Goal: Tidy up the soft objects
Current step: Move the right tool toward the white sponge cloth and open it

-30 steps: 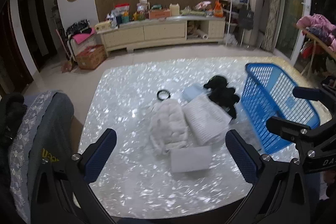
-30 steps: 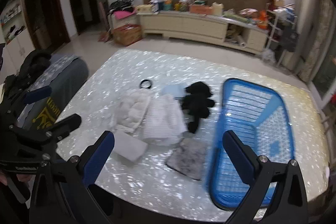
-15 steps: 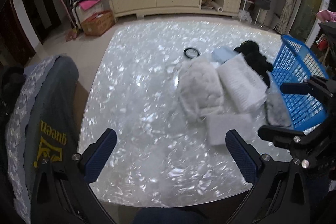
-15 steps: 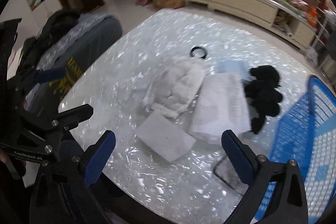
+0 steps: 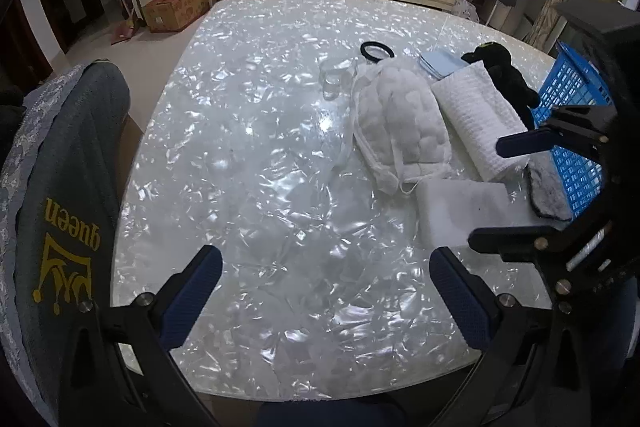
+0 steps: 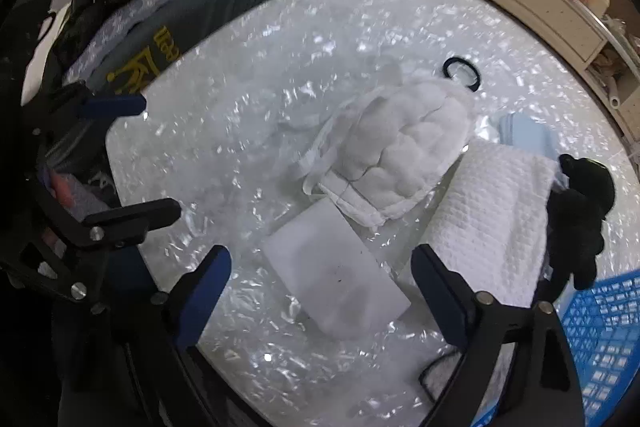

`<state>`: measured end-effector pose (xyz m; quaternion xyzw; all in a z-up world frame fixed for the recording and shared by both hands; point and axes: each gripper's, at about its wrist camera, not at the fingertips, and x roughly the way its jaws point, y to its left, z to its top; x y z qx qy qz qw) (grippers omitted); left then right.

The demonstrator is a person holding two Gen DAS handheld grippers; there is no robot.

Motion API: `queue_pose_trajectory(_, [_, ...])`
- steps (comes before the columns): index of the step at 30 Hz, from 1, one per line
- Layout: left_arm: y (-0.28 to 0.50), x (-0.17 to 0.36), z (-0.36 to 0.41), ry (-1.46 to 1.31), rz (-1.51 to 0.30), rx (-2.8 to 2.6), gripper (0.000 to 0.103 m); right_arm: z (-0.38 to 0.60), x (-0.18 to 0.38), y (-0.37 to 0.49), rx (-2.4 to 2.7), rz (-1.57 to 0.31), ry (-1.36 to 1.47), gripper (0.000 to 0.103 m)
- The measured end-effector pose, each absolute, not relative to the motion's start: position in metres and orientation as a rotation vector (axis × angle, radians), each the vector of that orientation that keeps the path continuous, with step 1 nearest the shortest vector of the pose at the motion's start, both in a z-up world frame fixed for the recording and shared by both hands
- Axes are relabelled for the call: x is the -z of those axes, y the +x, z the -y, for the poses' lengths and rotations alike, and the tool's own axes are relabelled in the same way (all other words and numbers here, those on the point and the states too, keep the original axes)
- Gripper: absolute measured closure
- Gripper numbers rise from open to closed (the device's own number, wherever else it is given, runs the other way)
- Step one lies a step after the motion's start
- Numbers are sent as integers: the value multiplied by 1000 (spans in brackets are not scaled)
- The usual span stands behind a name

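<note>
Closing right claw [image 6: 320,291] straddles flat white foam slab [image 6: 334,277], unpinched; left claw [image 5: 326,293] wide, empty; table [image 5: 256,155] pearly.

Ahead of the grippers: one white fluffy bag [image 6: 404,155], one white towel [image 6: 492,223], one foam block [image 6: 340,279], one black plush toy [image 6: 580,211], one hair tie [image 6: 460,71], one blue basket [image 5: 576,131], perhaps one grey cloth [image 5: 548,191].

A puffy white pouch [image 6: 404,151] lies flat, with a folded white towel [image 6: 492,219] at its 4 o'clock, a white sponge block [image 6: 336,283] at 6 and a blue basket [image 6: 600,339] at 4.
</note>
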<state>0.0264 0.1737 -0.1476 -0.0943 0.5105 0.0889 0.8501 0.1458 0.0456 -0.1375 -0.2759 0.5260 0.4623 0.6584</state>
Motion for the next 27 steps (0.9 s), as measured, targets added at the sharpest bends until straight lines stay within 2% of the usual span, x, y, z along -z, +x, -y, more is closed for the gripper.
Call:
queue_pose_trajectory(8, [31, 165, -175, -226, -1102, -151, 0, -55, 168, 151, -1071, -1263, -688, 17])
queue_pose_trajectory(18, [30, 171, -174, -242, -1111, -145, 0, -52, 185, 144, -1080, -1272, -734, 28])
queue_pose_trajectory(22, [31, 168, -174, -243, -1102, -142, 0, -51, 186, 141, -1092, -1245, -742, 39])
queue_pose_trajectory(27, [32, 163, -174, -247, -1094, -139, 0, -46, 184, 138, -1102, -1234, -730, 48])
